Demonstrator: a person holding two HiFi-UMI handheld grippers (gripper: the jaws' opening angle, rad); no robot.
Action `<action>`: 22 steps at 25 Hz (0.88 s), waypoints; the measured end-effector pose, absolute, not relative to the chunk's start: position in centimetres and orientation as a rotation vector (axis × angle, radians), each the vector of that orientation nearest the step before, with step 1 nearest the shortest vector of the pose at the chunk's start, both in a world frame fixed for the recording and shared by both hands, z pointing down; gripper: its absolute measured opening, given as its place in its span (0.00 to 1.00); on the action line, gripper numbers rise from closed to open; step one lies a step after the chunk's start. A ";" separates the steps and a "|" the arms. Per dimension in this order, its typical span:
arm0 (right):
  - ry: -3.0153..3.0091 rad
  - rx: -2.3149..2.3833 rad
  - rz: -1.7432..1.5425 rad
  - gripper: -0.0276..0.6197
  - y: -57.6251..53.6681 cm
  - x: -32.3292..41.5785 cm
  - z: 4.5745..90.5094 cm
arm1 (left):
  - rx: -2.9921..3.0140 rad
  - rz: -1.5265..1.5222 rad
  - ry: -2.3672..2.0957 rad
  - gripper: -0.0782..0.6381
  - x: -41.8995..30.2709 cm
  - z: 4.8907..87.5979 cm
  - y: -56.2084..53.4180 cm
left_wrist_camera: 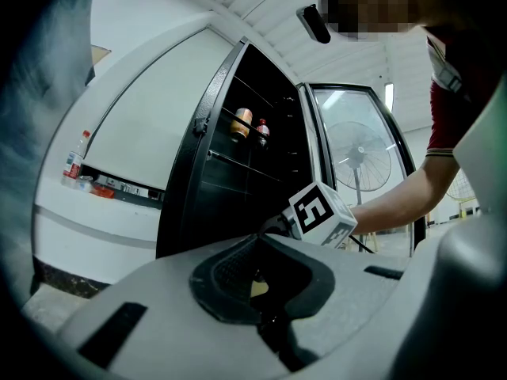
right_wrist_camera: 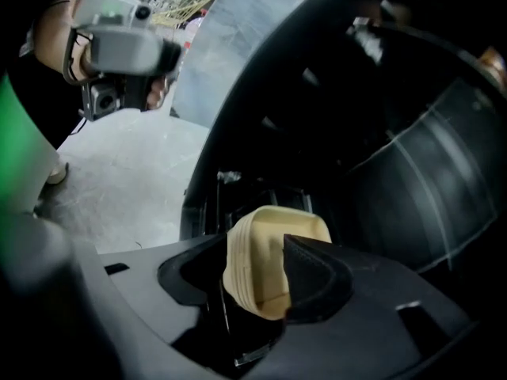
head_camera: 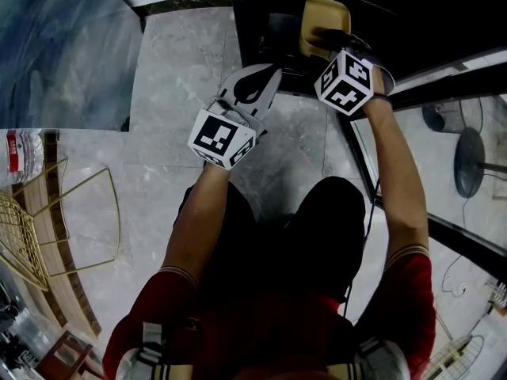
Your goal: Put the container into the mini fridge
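The beige container (head_camera: 323,18) stands on edge just inside the dark mini fridge (head_camera: 261,14). My right gripper (head_camera: 333,36) reaches into the fridge around it. In the right gripper view the container (right_wrist_camera: 261,267) sits between the jaws of the right gripper (right_wrist_camera: 257,253); one pad lies against it and a dark gap shows at the other, so the jaws are open. My left gripper (head_camera: 265,74) hovers in front of the fridge opening, shut and holding nothing. Its own view shows the left gripper (left_wrist_camera: 257,252) with pads together and the open fridge (left_wrist_camera: 238,172) ahead.
Two cans (left_wrist_camera: 242,123) stand on an upper fridge shelf. The glass door (left_wrist_camera: 356,157) swings open at the right, a standing fan (head_camera: 469,161) beyond it. A gold wire chair (head_camera: 47,220) and a water bottle (head_camera: 20,153) are at the left, on marble floor.
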State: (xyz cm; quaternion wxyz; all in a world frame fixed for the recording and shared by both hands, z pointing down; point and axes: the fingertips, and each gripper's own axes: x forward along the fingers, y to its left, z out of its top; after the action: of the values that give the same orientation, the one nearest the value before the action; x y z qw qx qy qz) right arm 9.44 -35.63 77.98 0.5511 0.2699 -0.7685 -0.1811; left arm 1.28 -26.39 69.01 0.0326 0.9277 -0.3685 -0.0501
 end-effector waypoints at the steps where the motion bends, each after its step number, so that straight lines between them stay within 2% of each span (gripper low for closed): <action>1: -1.833 0.661 -0.444 0.38 -35.5 9.3 77.4 | 2.856 -0.153 -1.133 0.12 1.3 69.0 -26.4; 7: -1.947 0.805 -0.501 0.36 -34.1 8.5 73.7 | 2.852 -0.148 -1.147 0.12 0.8 69.2 -26.7; 22: -2.536 1.090 -0.243 0.09 -27.5 5.1 66.7 | 2.886 -0.138 -1.160 0.12 -0.3 67.6 -26.2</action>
State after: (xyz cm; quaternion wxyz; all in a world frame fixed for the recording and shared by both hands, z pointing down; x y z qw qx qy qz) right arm 5.12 -27.52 66.71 0.1841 0.3865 -0.8996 -0.0861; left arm -0.27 -26.24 67.61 0.0140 0.9269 -0.3725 -0.0444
